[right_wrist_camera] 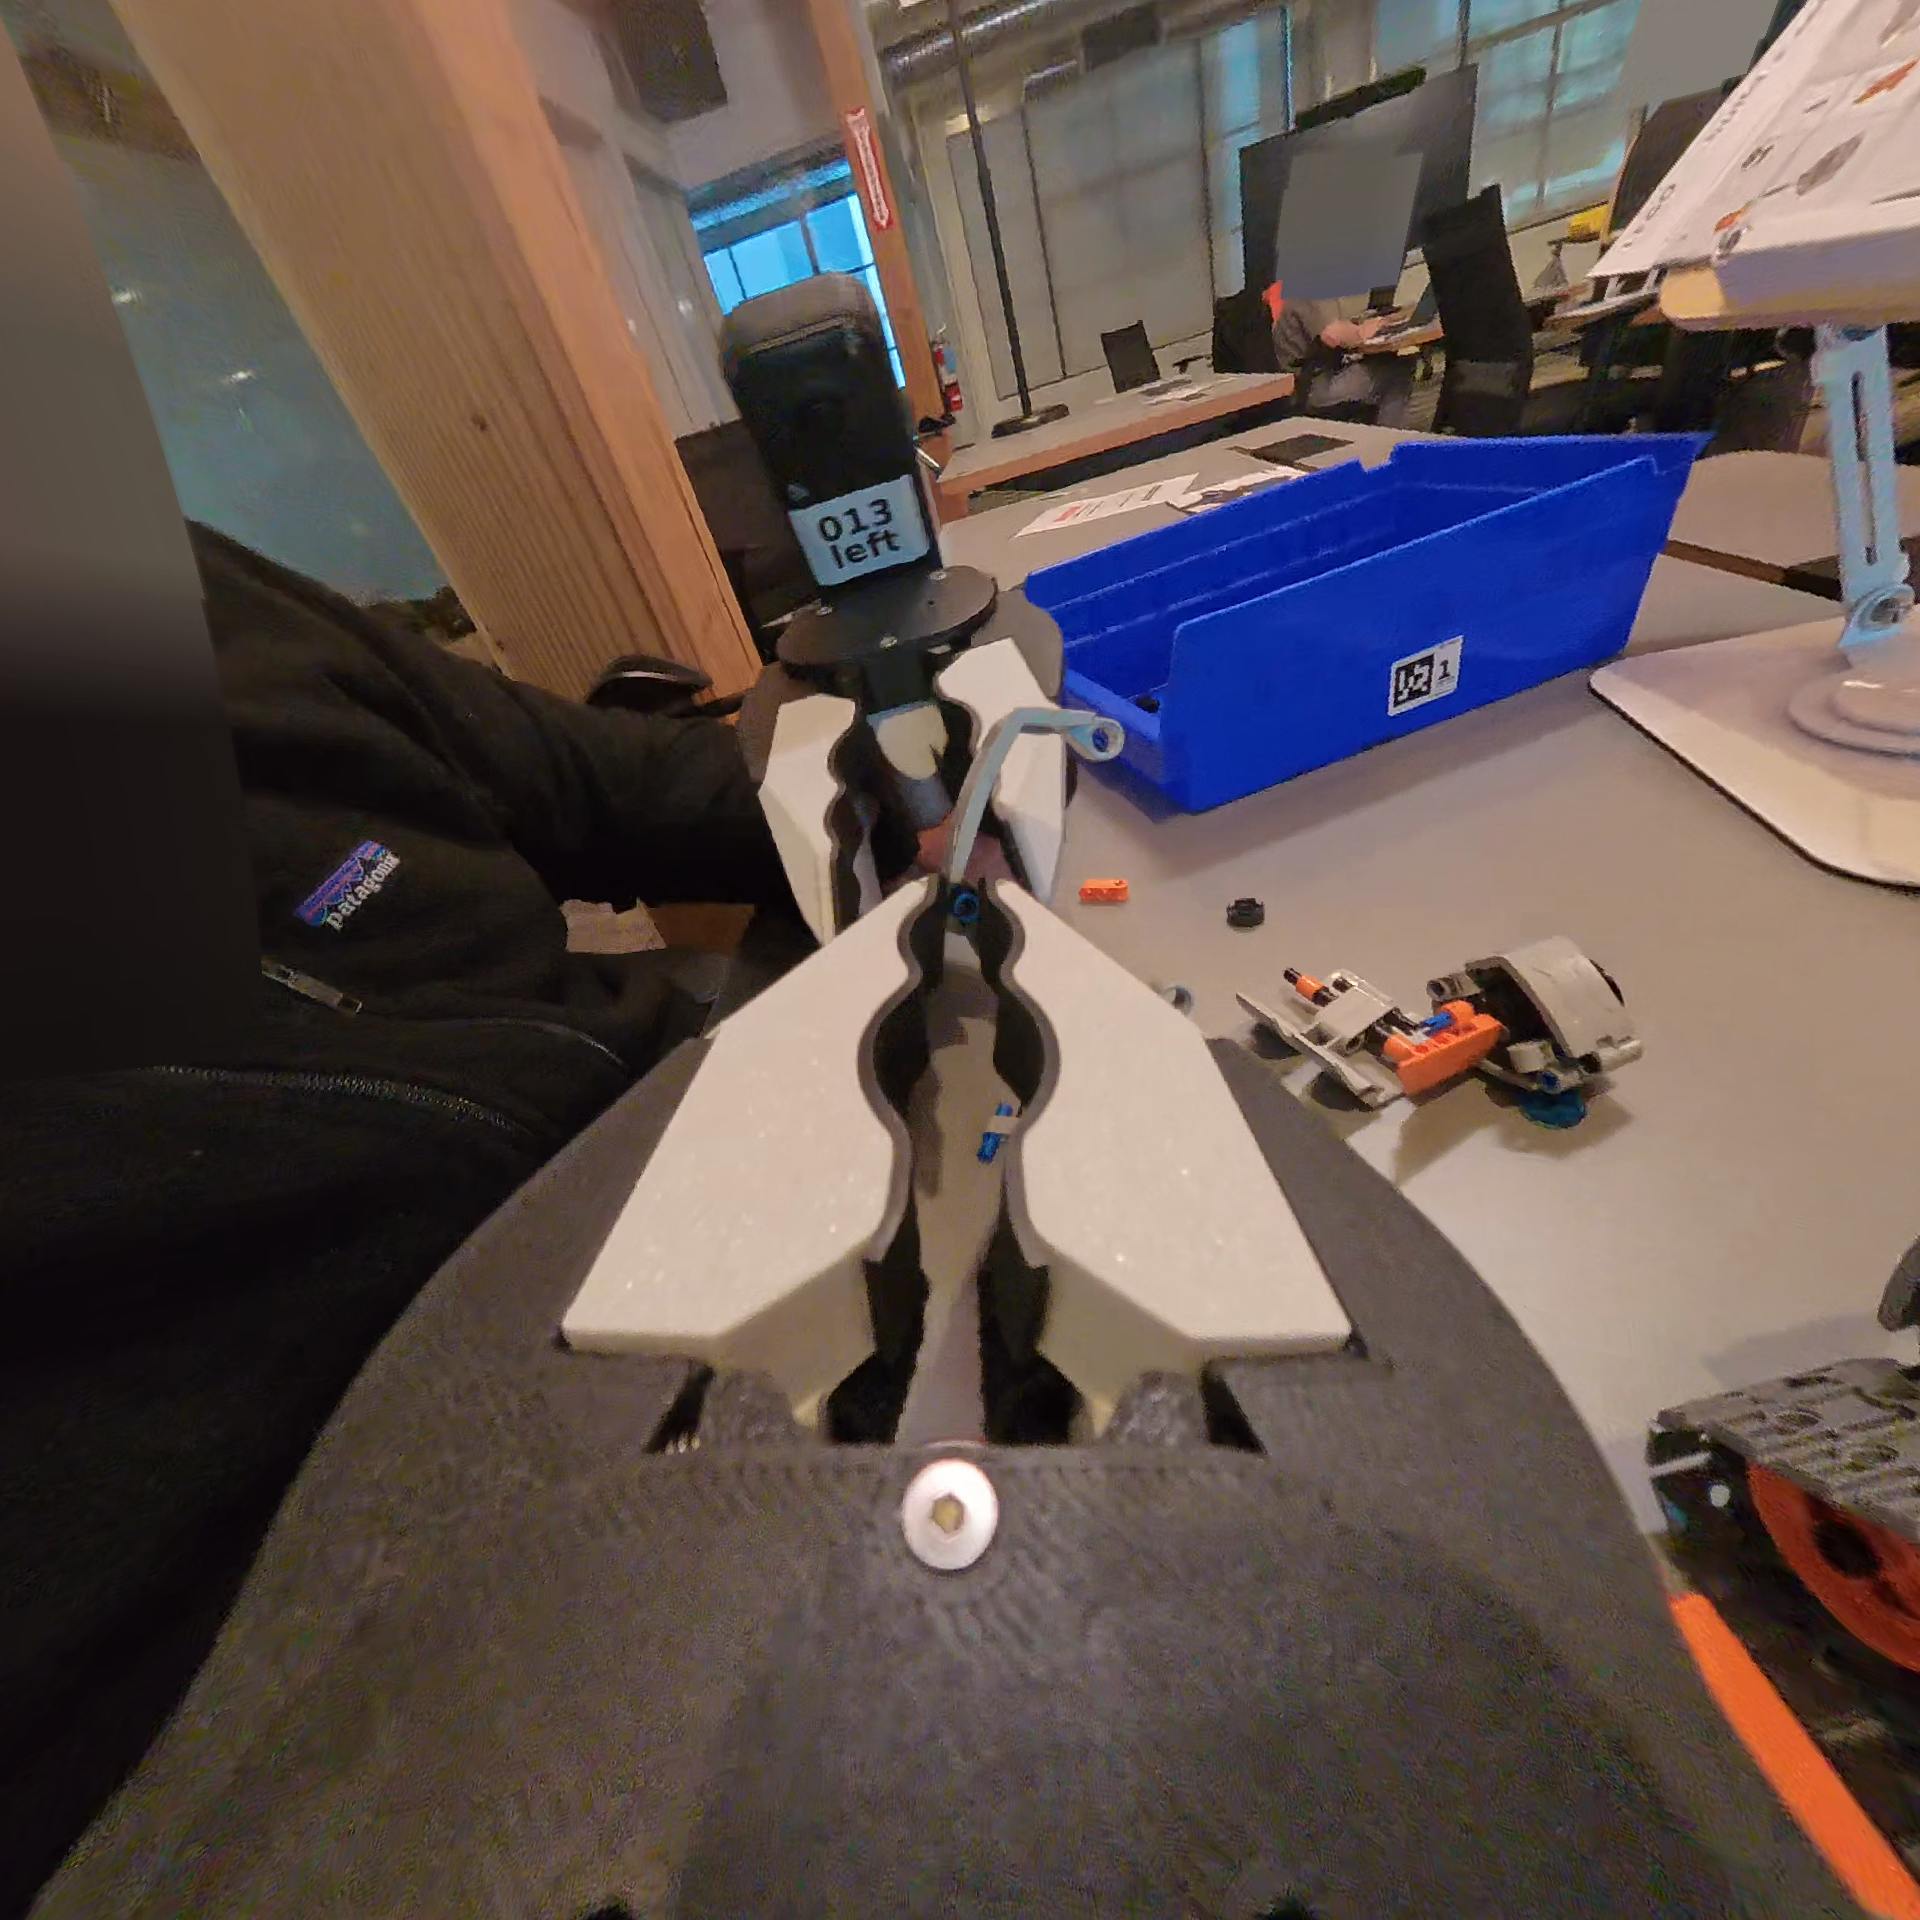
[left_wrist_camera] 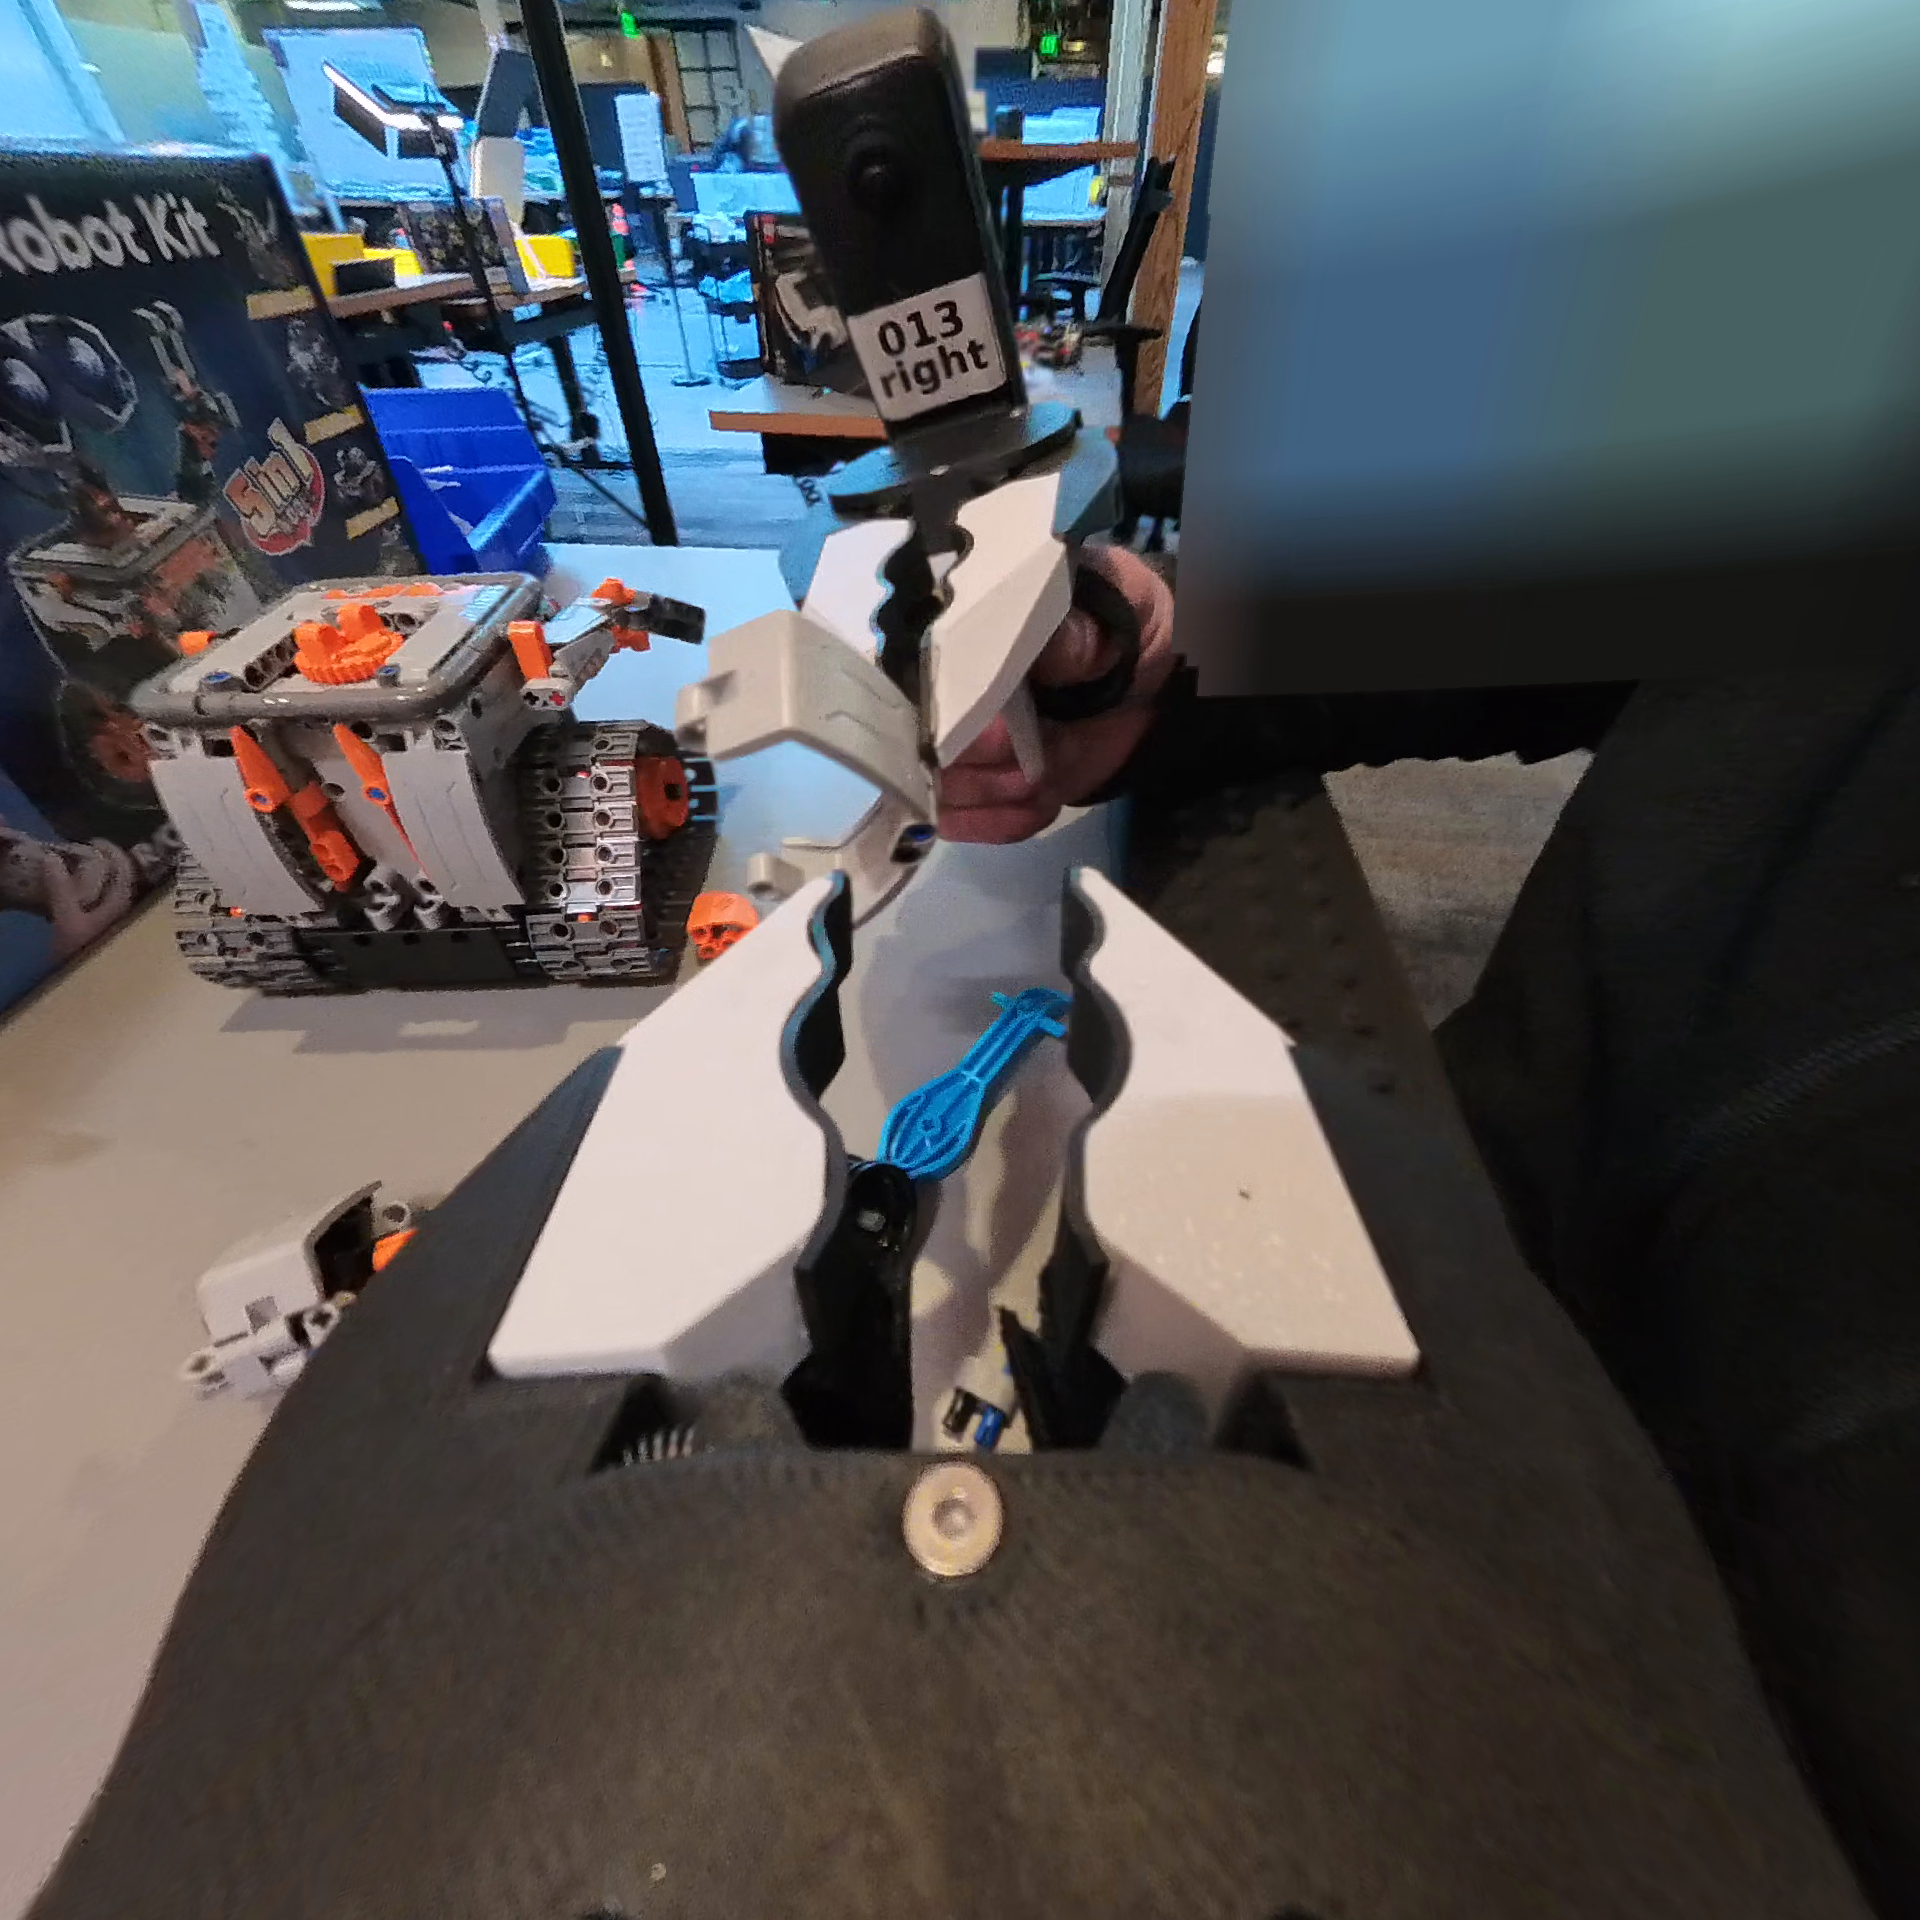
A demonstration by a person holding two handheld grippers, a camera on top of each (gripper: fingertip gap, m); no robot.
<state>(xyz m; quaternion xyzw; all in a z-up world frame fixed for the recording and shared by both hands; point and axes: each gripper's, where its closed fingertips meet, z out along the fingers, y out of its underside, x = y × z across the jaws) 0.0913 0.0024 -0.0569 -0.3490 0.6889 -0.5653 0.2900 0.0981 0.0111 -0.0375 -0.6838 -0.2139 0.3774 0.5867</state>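
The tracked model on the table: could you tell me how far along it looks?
Done: the tracked model stands on both tracks with body panels on. In hand: the right gripper is shut on a grey panel; the left gripper is open, empty. Left: a grey-orange sub-assembly and small orange piece lie loose.

Both cameras sit close behind their own claws, low over the grey worktop (left_wrist_camera: 125, 1195), facing each other. The left wrist view looks toward the tracked toy robot (left_wrist_camera: 416, 790); the right wrist view sees only that robot's tread corner (right_wrist_camera: 1808, 1496).
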